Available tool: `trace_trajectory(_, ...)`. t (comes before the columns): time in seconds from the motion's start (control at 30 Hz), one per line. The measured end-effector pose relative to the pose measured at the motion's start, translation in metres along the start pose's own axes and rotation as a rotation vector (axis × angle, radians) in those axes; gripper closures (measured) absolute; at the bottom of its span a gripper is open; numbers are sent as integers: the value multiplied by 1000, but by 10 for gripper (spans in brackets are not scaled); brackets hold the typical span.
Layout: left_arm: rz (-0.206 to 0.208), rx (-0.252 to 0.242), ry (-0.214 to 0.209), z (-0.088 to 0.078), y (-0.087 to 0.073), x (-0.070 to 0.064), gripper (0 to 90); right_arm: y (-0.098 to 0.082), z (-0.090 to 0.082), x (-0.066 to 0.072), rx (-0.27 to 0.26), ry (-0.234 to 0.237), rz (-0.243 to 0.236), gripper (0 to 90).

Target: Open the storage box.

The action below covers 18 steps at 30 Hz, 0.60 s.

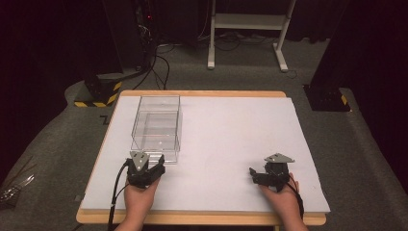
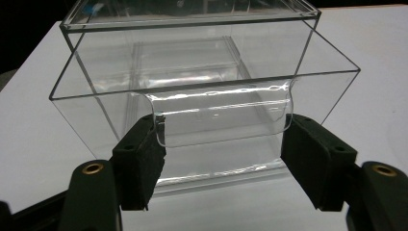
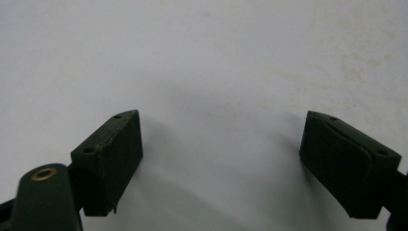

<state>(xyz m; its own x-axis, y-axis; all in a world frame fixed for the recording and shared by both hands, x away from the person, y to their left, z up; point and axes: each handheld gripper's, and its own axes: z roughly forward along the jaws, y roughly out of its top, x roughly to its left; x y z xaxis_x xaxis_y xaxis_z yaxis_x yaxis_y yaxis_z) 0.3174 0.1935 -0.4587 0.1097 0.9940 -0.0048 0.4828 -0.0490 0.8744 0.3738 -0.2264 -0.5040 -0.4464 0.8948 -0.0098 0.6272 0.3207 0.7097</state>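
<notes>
Clear acrylic box, table at 10 o'clock; rigid, light, slick, scratch-prone; grip at front-wall notch; left gripper part-open, pads flanking notch, contact uncertain; right gripper wide, empty, 4 o'clock.

Clear box on a white table, black grippers in hand

The box was colourless and see-through; the table was white with a pale wood edge; both grippers, left and right, were black with grey top plates; the floor was grey carpet.
</notes>
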Motion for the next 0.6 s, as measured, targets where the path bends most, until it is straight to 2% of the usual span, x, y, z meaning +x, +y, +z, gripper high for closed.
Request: trace_trajectory(0.6, 1, 9, -4, -21, -15, -5, 331, 0, 0, 0, 0, 0, 2, 149)
